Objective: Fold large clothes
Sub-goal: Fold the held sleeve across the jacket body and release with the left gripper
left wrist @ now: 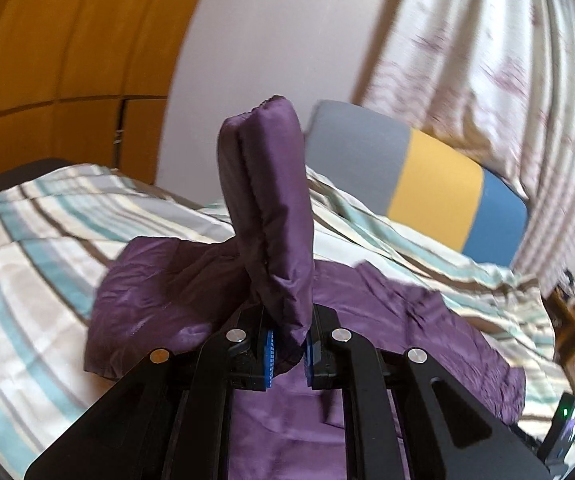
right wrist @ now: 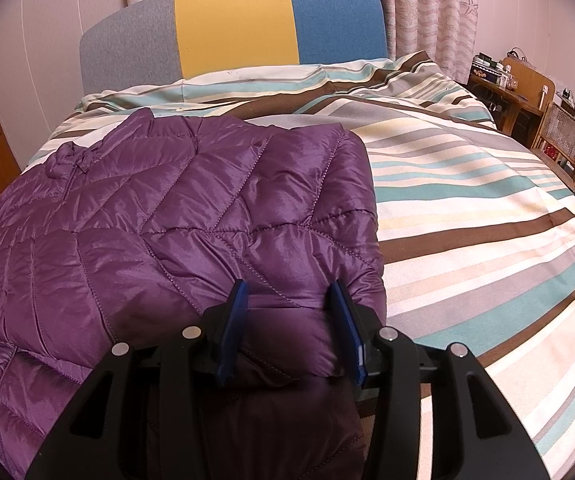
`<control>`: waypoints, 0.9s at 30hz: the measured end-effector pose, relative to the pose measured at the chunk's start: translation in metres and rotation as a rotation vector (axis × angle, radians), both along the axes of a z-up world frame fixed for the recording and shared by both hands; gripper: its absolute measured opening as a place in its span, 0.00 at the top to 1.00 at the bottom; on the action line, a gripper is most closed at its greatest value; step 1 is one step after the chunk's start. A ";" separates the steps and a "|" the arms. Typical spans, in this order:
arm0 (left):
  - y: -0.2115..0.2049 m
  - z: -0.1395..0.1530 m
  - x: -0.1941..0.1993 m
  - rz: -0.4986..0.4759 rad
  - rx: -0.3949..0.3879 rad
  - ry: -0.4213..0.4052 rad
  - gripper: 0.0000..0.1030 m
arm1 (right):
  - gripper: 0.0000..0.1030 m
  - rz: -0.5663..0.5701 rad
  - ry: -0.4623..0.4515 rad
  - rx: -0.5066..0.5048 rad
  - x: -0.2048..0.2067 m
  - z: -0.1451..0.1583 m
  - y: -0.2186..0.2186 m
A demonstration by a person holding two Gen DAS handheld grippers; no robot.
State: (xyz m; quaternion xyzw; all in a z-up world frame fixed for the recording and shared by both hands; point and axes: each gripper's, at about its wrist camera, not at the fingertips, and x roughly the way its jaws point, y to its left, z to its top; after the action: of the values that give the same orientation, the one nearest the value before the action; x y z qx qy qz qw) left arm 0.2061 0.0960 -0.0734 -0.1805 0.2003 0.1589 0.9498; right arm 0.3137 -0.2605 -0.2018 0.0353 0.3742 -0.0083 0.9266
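Note:
A purple quilted puffer jacket [right wrist: 175, 208] lies on the striped bed cover [right wrist: 467, 208]. My left gripper [left wrist: 287, 354] is shut on the jacket's sleeve [left wrist: 267, 208], which stands up from the blue pads above the rest of the jacket [left wrist: 159, 296]. My right gripper [right wrist: 291, 328] has its jaws wide apart, with a folded edge of the jacket bulging between the blue fingers [right wrist: 343, 320]. Whether the pads press the fabric is not clear.
A grey, yellow and blue headboard [right wrist: 231, 28] stands at the far end of the bed, with patterned curtains [left wrist: 487, 60] behind. An orange wardrobe [left wrist: 67, 60] is at the left. A wooden desk [right wrist: 515, 88] and a cane chair [right wrist: 567, 144] stand right of the bed.

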 end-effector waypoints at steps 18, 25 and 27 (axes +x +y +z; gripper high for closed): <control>-0.137 -0.026 0.060 -0.318 0.113 0.091 0.90 | 0.56 -0.002 0.000 0.001 0.000 0.000 0.001; -0.162 -0.050 0.075 -0.380 0.076 0.167 0.90 | 0.56 0.012 0.000 0.012 0.002 -0.001 0.004; -0.168 -0.058 0.081 -0.399 0.073 0.188 0.90 | 0.56 0.011 0.000 0.011 0.002 -0.001 0.004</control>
State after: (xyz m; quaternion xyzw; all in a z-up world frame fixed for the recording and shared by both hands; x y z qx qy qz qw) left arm 0.2874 -0.0718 -0.1315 -0.0871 0.3136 -0.0091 0.9455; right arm 0.3156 -0.2570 -0.2026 0.0385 0.3745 -0.0009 0.9264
